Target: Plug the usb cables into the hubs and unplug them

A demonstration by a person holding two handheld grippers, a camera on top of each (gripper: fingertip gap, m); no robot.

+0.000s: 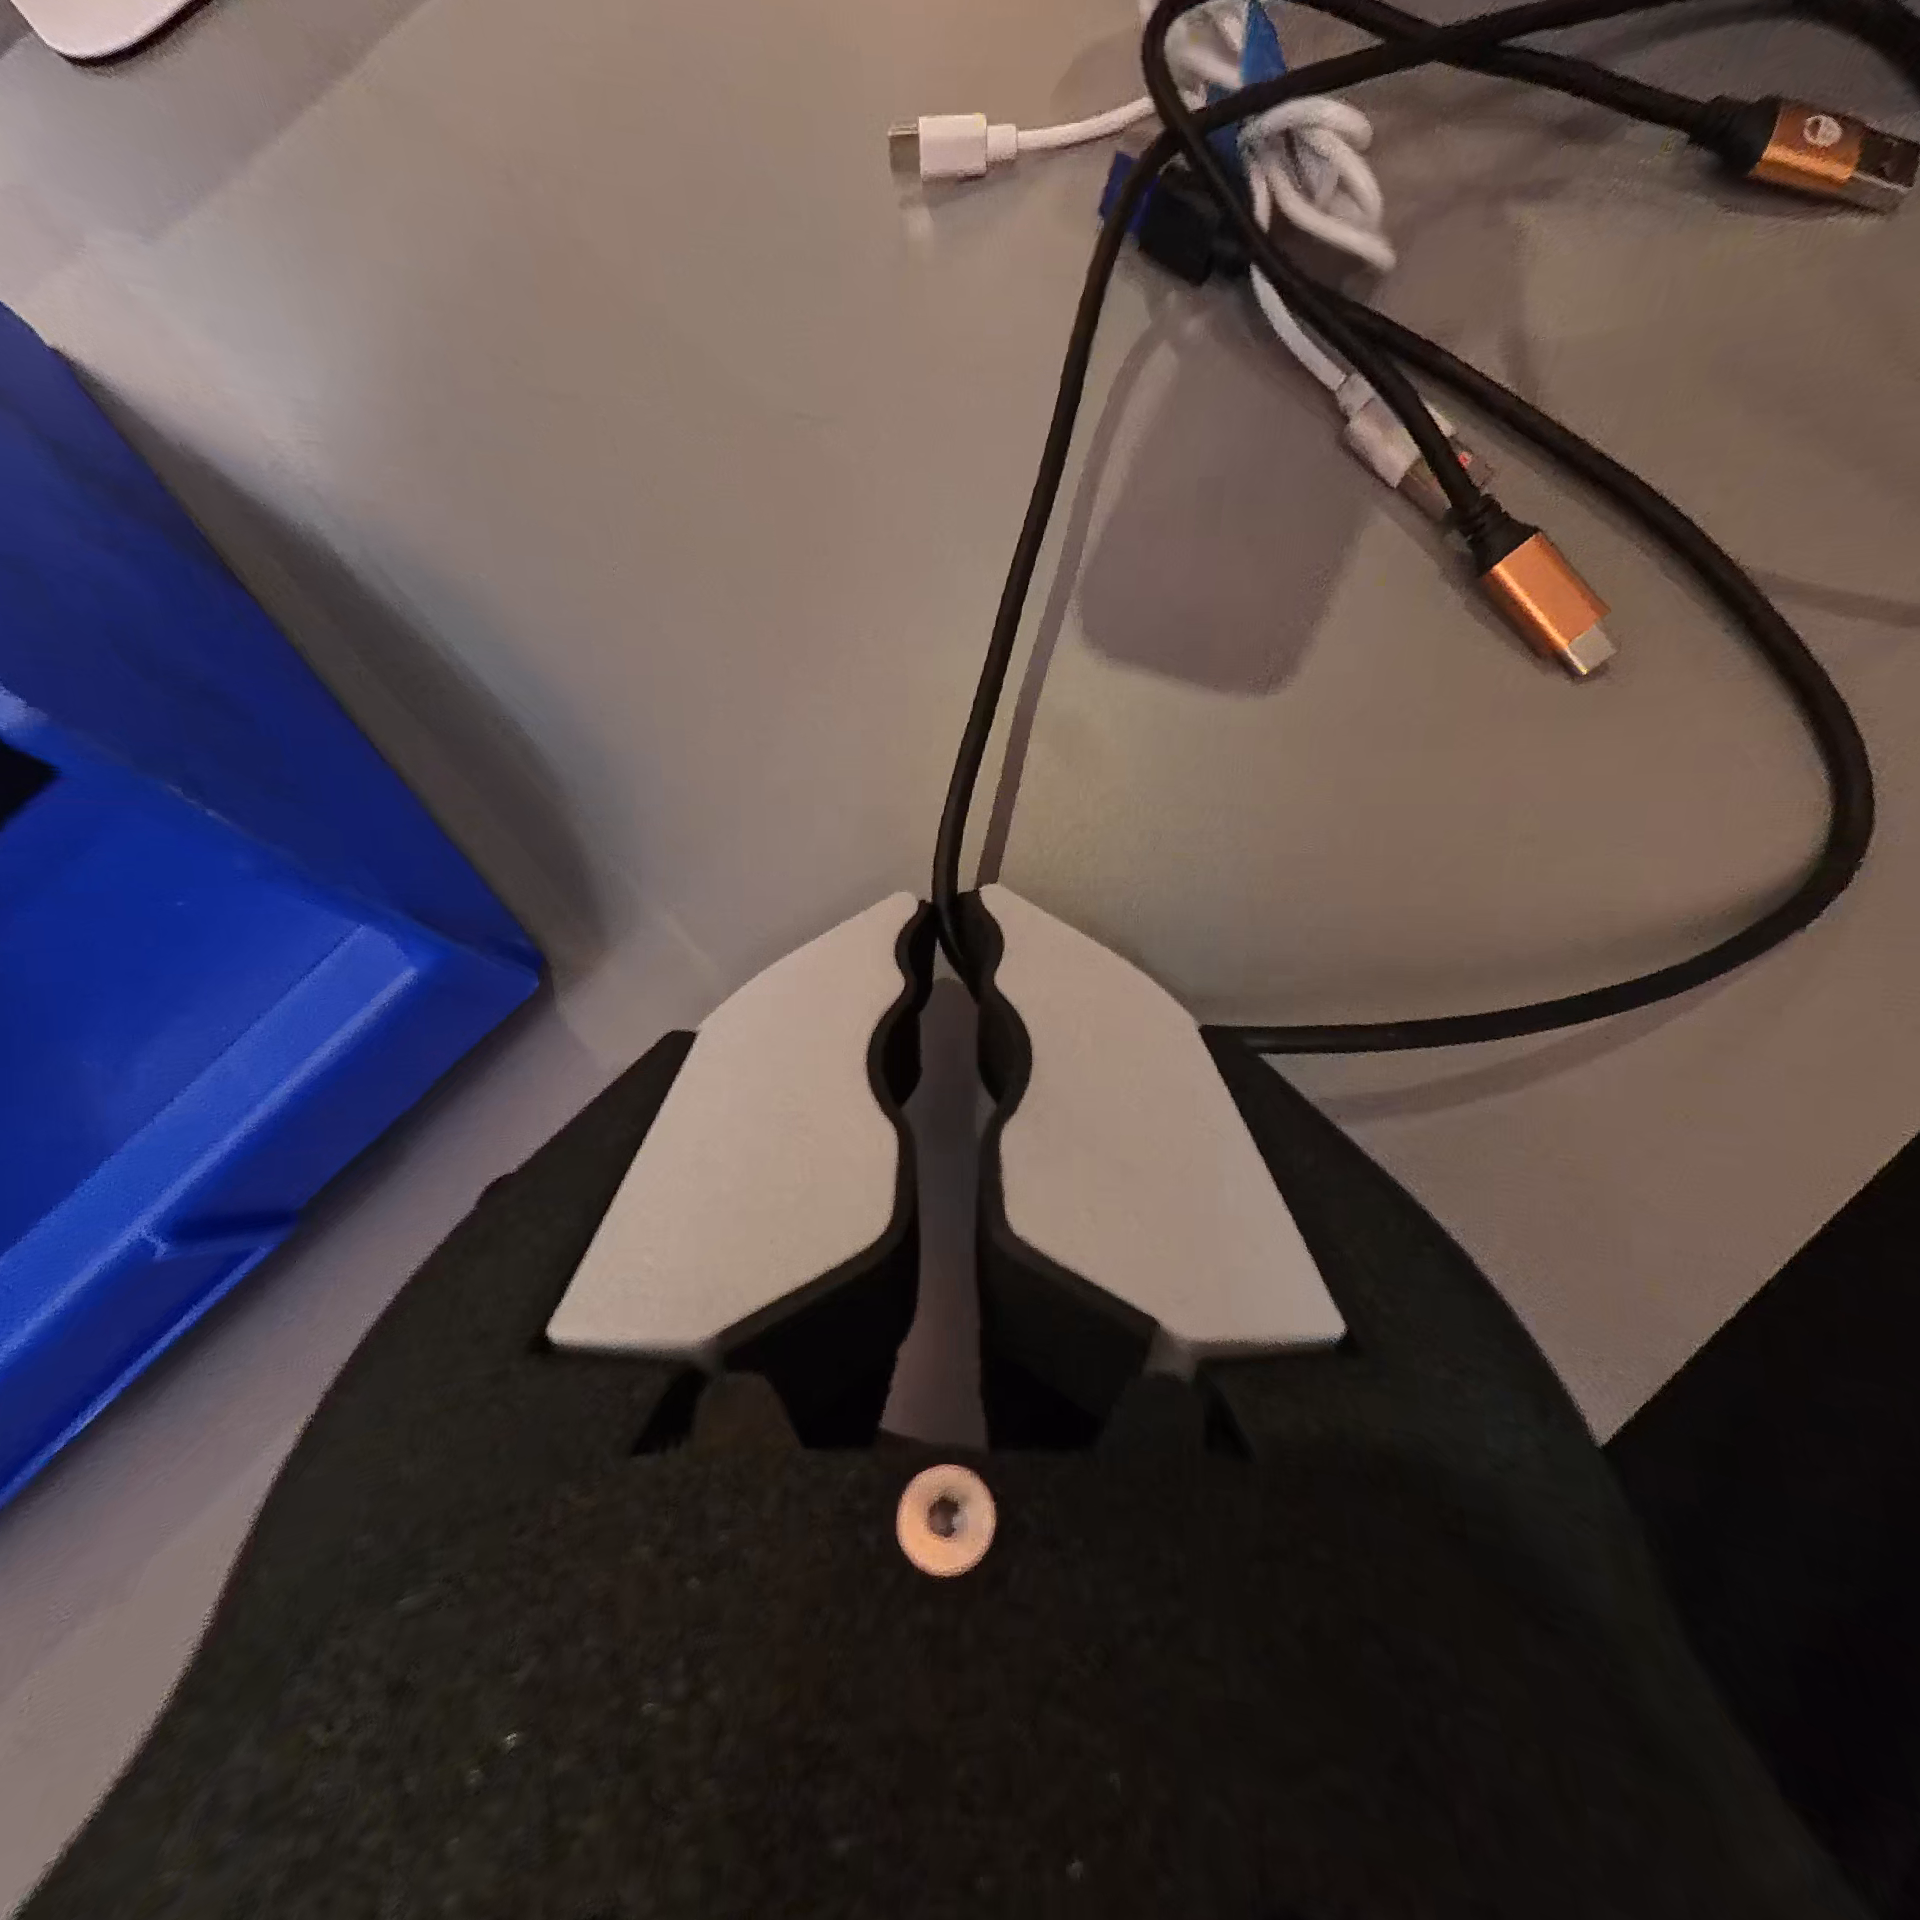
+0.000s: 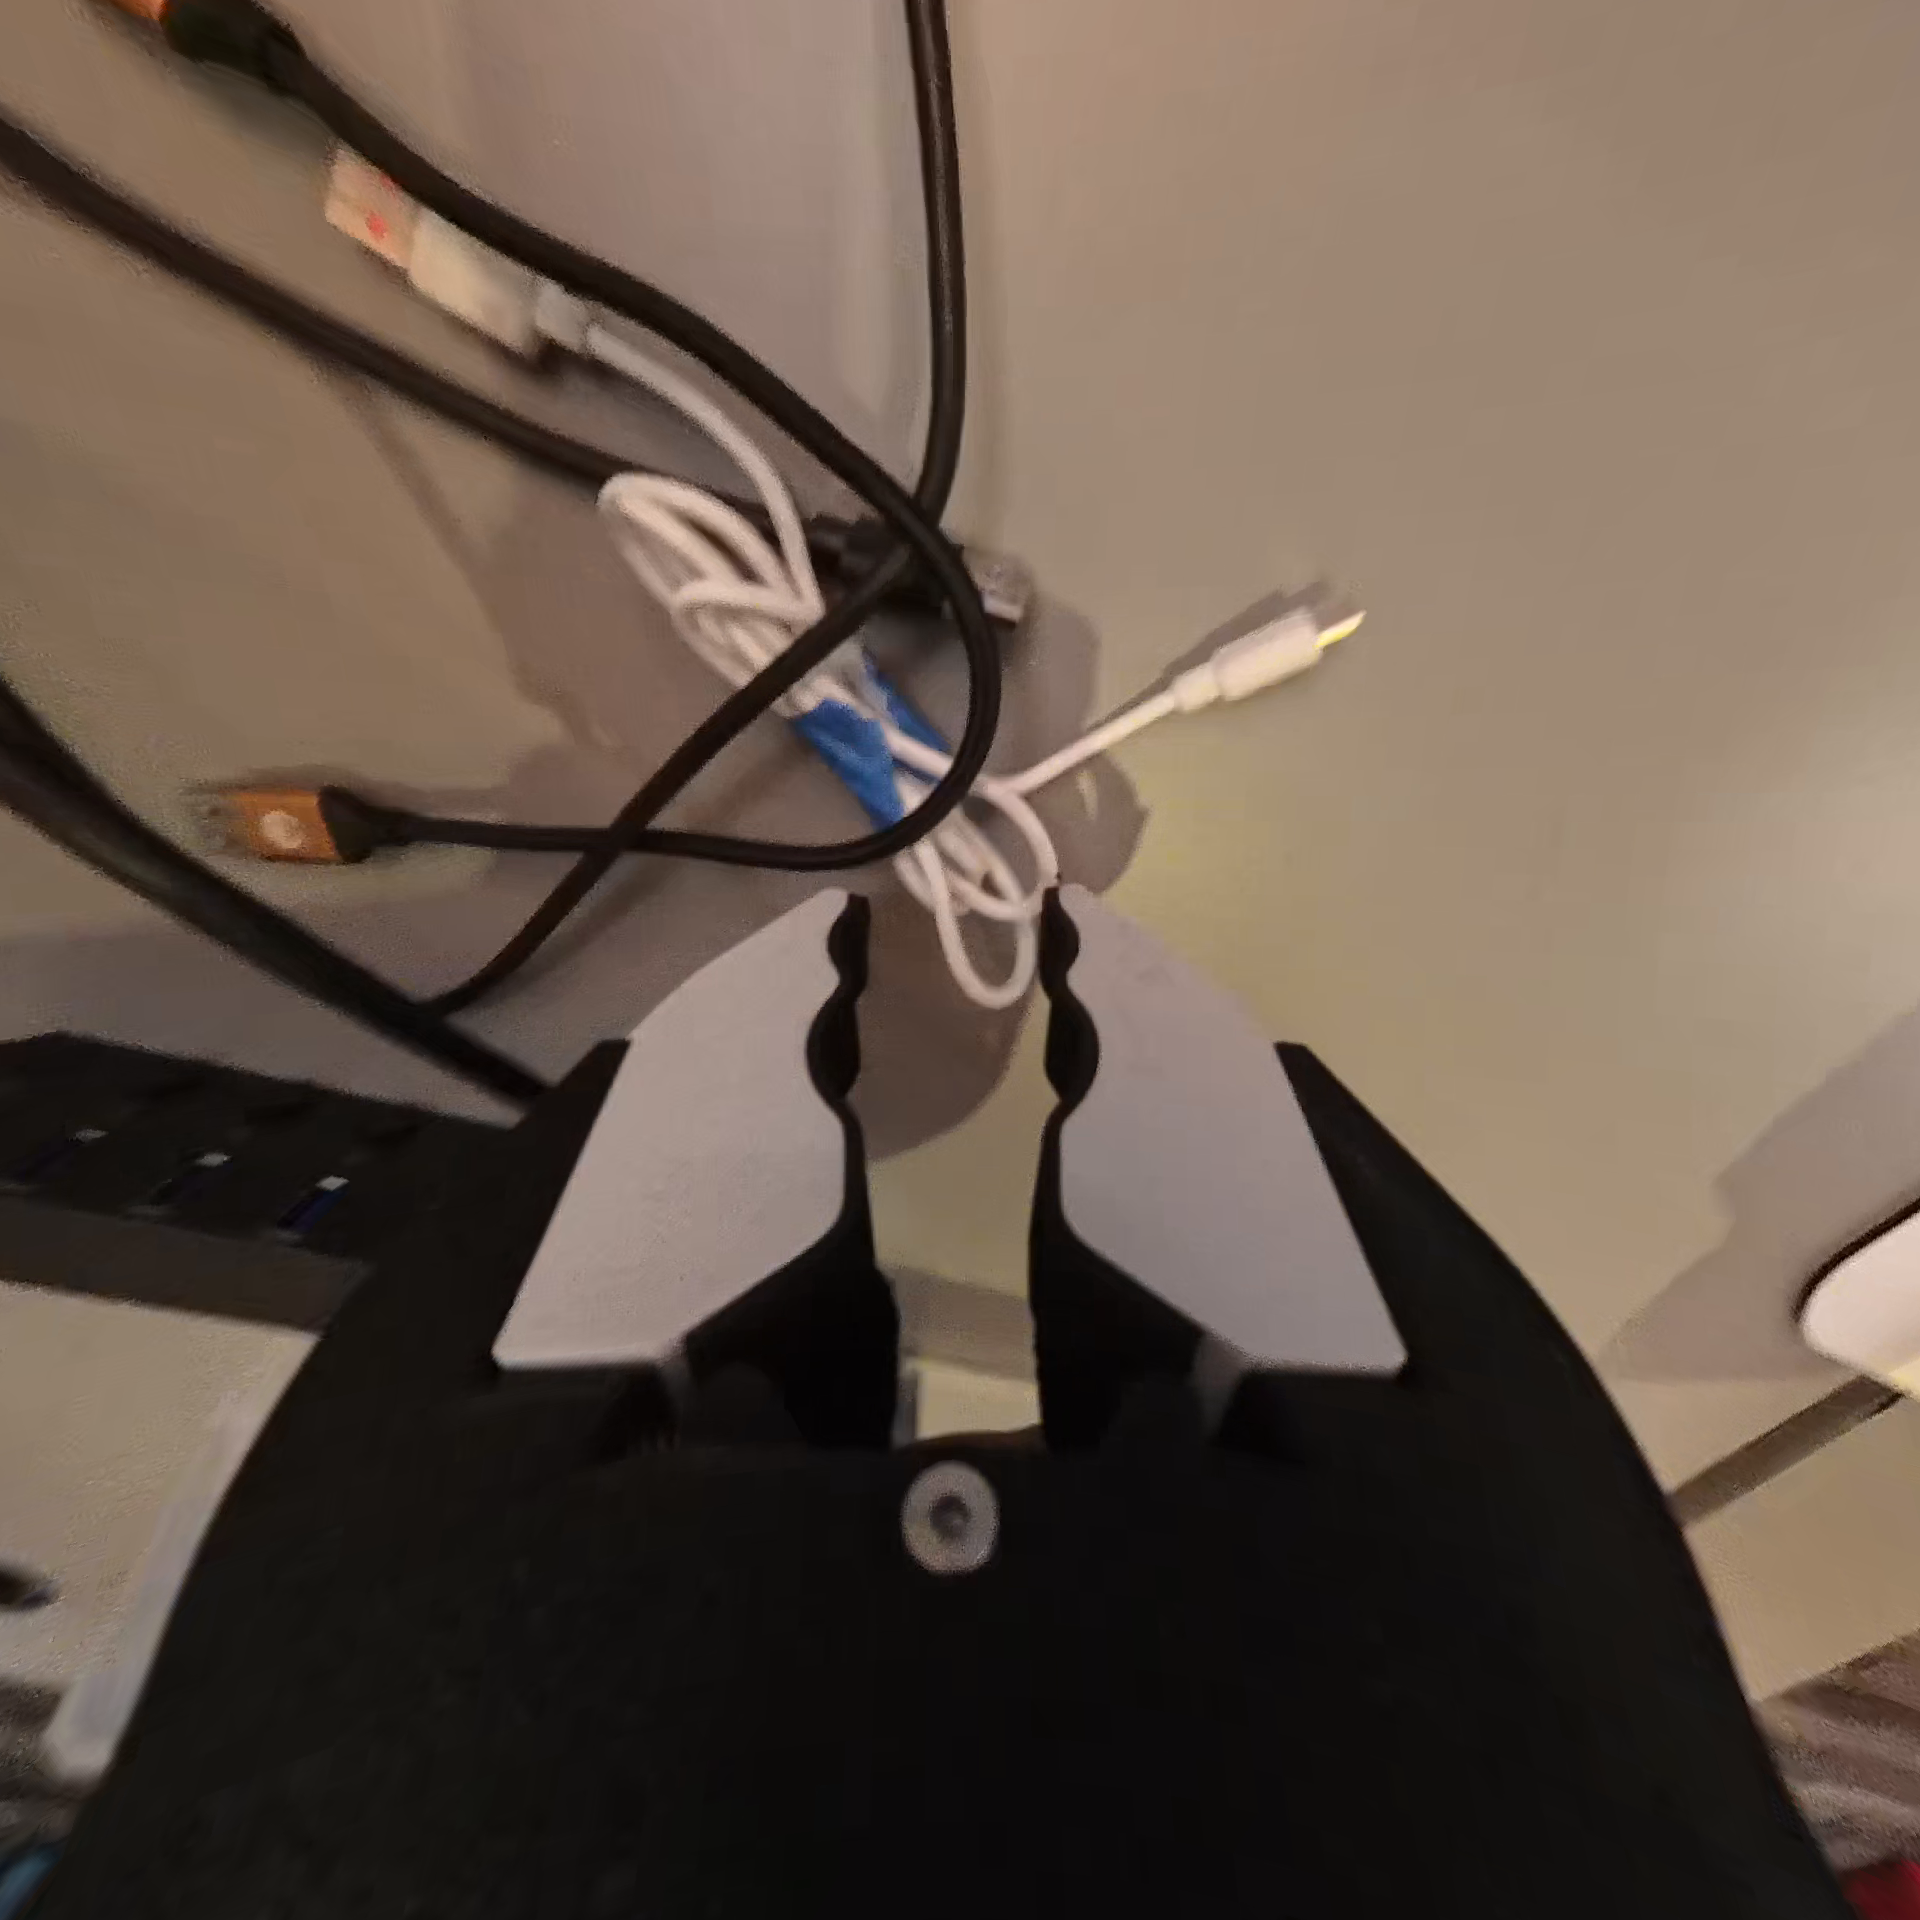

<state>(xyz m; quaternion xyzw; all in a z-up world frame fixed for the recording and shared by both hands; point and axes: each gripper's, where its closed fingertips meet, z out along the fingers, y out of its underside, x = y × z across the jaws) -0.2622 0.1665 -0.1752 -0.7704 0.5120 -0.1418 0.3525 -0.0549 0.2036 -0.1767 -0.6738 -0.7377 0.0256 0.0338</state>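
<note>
Thin black cable (image 1: 1023,561) pinched at left gripper (image 1: 948,914) jaw tips, lifted clear of tangle. Right gripper (image 2: 951,914) jaws held narrowly apart over white cable (image 2: 977,894), likely for pickup.

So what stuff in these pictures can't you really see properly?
- Left wrist view: the thin black cable vanishes between the shut left gripper; its held end is hidden.
- Left wrist view: the blue plastic bin is cut off by the edge.
- Right wrist view: the black hub is blurred, its ports unclear.
- Right wrist view: the white coiled cable tangles under black cables.
</note>
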